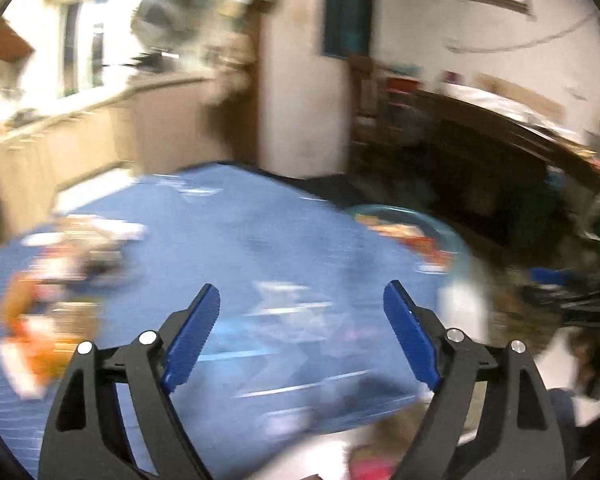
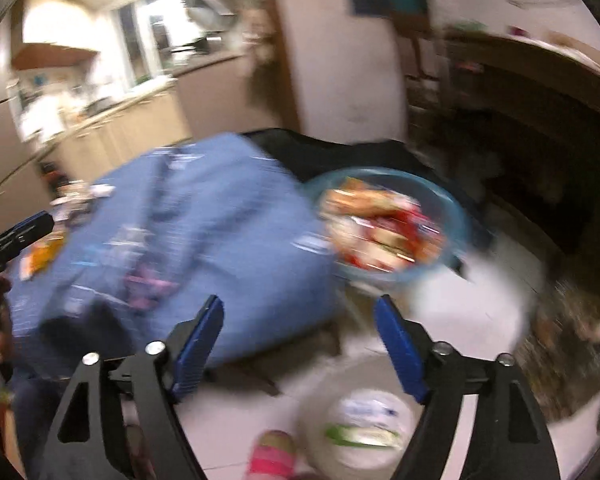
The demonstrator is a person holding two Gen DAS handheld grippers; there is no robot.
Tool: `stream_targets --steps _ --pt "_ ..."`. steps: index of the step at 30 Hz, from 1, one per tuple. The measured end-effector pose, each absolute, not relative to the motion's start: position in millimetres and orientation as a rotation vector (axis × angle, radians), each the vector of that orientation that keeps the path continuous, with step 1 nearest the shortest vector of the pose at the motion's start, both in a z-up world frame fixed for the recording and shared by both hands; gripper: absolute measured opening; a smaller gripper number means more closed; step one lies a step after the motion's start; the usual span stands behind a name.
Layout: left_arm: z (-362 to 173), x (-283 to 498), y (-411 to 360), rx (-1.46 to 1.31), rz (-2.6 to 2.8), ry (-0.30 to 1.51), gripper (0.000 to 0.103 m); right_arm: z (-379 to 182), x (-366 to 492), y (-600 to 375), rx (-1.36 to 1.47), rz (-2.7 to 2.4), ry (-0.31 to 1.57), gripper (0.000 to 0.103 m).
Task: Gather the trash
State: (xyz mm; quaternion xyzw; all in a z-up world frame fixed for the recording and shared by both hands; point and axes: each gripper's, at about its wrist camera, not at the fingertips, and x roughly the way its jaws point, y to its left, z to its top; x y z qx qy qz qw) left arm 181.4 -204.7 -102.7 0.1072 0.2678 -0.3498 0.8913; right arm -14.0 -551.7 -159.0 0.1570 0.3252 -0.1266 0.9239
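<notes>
Above blue-clothed table [image 1: 228, 240], both grippers hung with fingers spread wide, nothing between them: left gripper [image 1: 302, 300], right gripper [image 2: 298, 312]. Frames heavily smeared. Loose wrappers [image 1: 60, 280] lay at table's left part; teal bowl [image 2: 456, 216] at right edge already heaped with wrappers. White bin [image 2: 360, 424] stood on floor below right gripper. Risk: overfull bowl near edge could tip if nudged; blur might spoil aim, wrappers scatter.
</notes>
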Motion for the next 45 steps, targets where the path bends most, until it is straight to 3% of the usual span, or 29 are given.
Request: stream_targets --steps 7,10,13,19,26,30,34,45 --pt "-92.4 257.9 -49.8 0.192 -0.491 0.665 0.089 -131.1 112.7 -420.0 0.279 0.11 0.726 0.081" --pt "-103.2 283.4 9.8 0.036 -0.416 0.726 0.089 -129.8 168.3 -359.5 0.274 0.22 0.762 0.081" --pt "-114.3 299.7 35.4 -0.004 -0.396 0.738 0.089 -134.0 221.3 -313.3 0.302 0.274 0.812 0.081" --pt "-130.6 332.2 41.4 0.079 -0.478 0.771 0.089 -133.7 323.4 -229.6 0.327 0.301 0.894 0.081" --pt "-141.1 352.7 47.7 0.08 -0.558 0.784 0.089 -145.1 358.8 -193.3 0.224 0.215 0.964 0.081" --pt "-146.7 358.6 40.3 0.096 -0.604 0.799 0.089 -155.2 356.2 -187.1 0.165 0.2 0.979 0.068" --pt "-149.7 361.8 27.5 0.114 -0.644 0.805 0.089 -151.0 346.5 -186.9 0.132 0.219 0.973 0.049" --pt "-168.4 356.7 -12.4 0.175 -0.715 0.858 0.086 -150.3 315.3 -221.0 0.175 0.235 0.973 0.047"
